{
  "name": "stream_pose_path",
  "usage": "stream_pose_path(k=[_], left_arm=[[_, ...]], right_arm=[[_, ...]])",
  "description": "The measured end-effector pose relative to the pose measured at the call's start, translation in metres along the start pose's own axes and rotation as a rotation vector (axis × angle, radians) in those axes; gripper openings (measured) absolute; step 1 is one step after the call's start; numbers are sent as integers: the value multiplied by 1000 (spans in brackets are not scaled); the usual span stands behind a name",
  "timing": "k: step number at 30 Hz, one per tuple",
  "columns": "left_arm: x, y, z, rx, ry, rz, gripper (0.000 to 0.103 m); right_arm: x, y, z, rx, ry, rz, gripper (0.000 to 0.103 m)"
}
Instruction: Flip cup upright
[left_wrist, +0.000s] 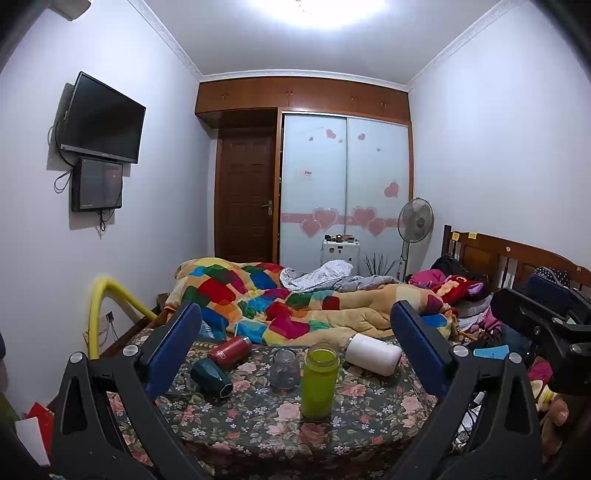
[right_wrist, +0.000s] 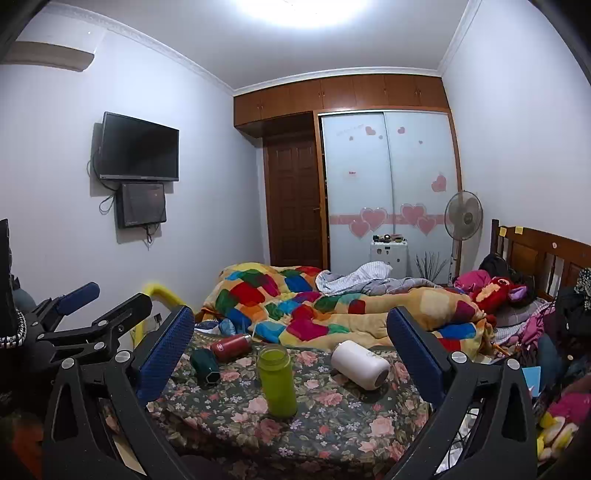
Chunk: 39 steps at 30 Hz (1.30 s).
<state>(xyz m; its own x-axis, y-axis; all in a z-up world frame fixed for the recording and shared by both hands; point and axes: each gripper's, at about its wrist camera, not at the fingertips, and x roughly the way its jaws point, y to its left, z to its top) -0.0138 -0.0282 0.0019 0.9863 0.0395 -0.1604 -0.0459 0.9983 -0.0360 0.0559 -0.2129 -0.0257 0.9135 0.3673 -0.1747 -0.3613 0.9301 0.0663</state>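
Both the left gripper (left_wrist: 295, 336) and right gripper (right_wrist: 291, 339) hover with jaws wide apart and empty. The white cup (right_wrist: 360, 369) lies sideways on the flowered bed (right_wrist: 332, 424); it may roll on soft bedding, or bump the green bottle (right_wrist: 277, 380).

Lime-green plastic bottle (left_wrist: 319, 382) w/ yellow-green rim, white cylindrical cup (left_wrist: 373, 353), red metal flask (left_wrist: 229, 350), dark teal faceted cup (left_wrist: 211, 377) & clear glass jar (left_wrist: 284, 370) on dark cloth w/ pink rose print (left_wrist: 354, 413); patchwork quilt in red, blue, green, orange & tan (left_wrist: 280, 306); blue gripper pads (left_wrist: 173, 350).
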Motion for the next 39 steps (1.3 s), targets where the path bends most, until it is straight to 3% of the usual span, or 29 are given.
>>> stream_pose_path(k=[39], left_arm=[[11, -2, -5, 3, 15, -9, 103]], right_arm=[[5, 5, -2, 8, 34, 17, 103]])
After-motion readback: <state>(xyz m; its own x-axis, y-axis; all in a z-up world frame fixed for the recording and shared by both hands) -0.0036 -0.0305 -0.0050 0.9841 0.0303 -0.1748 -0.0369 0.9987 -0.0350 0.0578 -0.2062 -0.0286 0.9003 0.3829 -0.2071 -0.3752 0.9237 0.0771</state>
